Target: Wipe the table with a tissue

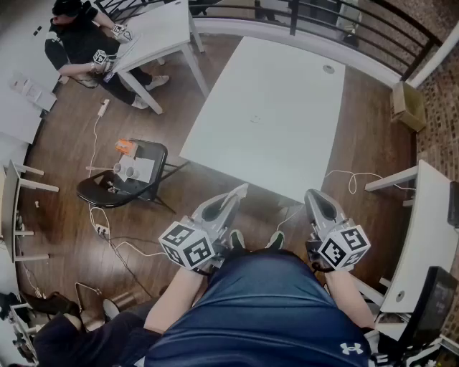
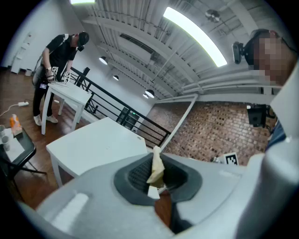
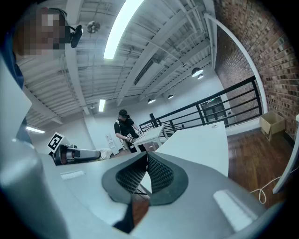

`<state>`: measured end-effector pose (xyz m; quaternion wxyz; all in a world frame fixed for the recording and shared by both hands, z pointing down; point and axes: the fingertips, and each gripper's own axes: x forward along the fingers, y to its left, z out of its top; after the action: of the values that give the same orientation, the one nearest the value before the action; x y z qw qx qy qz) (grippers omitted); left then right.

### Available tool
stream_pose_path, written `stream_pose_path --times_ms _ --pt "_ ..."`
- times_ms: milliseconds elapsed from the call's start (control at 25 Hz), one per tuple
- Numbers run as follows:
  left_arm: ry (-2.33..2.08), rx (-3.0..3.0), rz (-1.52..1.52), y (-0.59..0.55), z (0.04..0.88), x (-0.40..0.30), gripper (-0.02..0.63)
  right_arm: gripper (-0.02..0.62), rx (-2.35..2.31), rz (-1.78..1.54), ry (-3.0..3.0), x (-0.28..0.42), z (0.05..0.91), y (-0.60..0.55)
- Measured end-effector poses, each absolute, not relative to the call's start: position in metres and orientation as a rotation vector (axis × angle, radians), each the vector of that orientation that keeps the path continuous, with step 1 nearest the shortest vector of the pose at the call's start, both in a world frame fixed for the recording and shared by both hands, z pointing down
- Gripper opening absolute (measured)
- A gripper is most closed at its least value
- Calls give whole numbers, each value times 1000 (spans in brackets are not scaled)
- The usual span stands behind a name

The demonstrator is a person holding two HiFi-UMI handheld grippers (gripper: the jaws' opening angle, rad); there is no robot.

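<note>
Beside the white bench (image 1: 272, 115) stands a chair (image 1: 97, 193) holding what may be cups (image 1: 124, 170). The left gripper (image 2: 155, 155) pinches a tissue (image 2: 157, 169) in its fingers; those of the right gripper (image 3: 146, 161) meet, empty.

This looks like a loft-style robotics lab on a mezzanine. A plain white table (image 1: 272, 107) stands on a wood floor (image 1: 64, 150), with a black railing (image 1: 344, 16), a brick wall (image 2: 219, 133) and strip lights (image 2: 196, 32) under a bare ribbed ceiling. At a second table (image 1: 161, 29) a person (image 1: 75, 43) handles marker cubes (image 1: 101, 56), and cables (image 1: 95, 136) trail across the floor.
</note>
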<state>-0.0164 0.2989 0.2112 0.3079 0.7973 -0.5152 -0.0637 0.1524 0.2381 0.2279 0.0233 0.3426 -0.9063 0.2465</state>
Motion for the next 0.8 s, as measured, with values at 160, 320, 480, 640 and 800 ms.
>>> stream_pose_path --times_ms 160,320,480,640,800 --pt "-1375 2099 -180 295 209 -1 25 11 1042 766 -2815 170 229 232" --pt "-1424 2066 -193 293 214 4 25 11 1013 781 -2827 183 236 224" --pt "-1484 2024 -193 287 217 -8 25 11 1012 858 -2820 190 247 212" --pt "-1512 1987 -190 281 230 -25 25 11 1019 897 -2779 189 263 207" --pt "-1495 1964 -184 254 247 -53 25 11 1046 901 -2740 173 274 183"
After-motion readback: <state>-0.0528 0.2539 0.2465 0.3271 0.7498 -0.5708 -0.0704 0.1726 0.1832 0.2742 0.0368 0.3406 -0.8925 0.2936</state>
